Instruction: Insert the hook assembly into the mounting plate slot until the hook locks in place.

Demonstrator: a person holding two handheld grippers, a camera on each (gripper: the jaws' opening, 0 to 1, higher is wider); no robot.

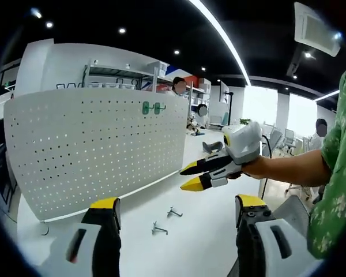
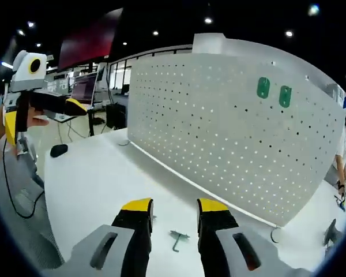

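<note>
A white pegboard plate (image 1: 98, 144) (image 2: 236, 133) stands upright on the white table (image 1: 179, 248) (image 2: 92, 179). Two green pieces (image 1: 153, 107) (image 2: 274, 92) sit near its top edge. Two small metal hooks (image 1: 174, 212) (image 1: 158, 229) lie on the table in front of it; one hook (image 2: 177, 238) lies just past the right jaws. My left gripper (image 1: 177, 202) (image 2: 43, 115) is open and empty, above the table. My right gripper (image 2: 174, 205) (image 1: 190, 176) is open too, hovering over the hooks with nothing between its yellow tips.
A hand and a green patterned sleeve (image 1: 334, 173) hold the right gripper. A black mouse (image 2: 59, 150) and a cable (image 2: 11, 190) lie at the table's left end. A small ring (image 2: 275, 234) sits at the board's foot. People and shelves stand behind.
</note>
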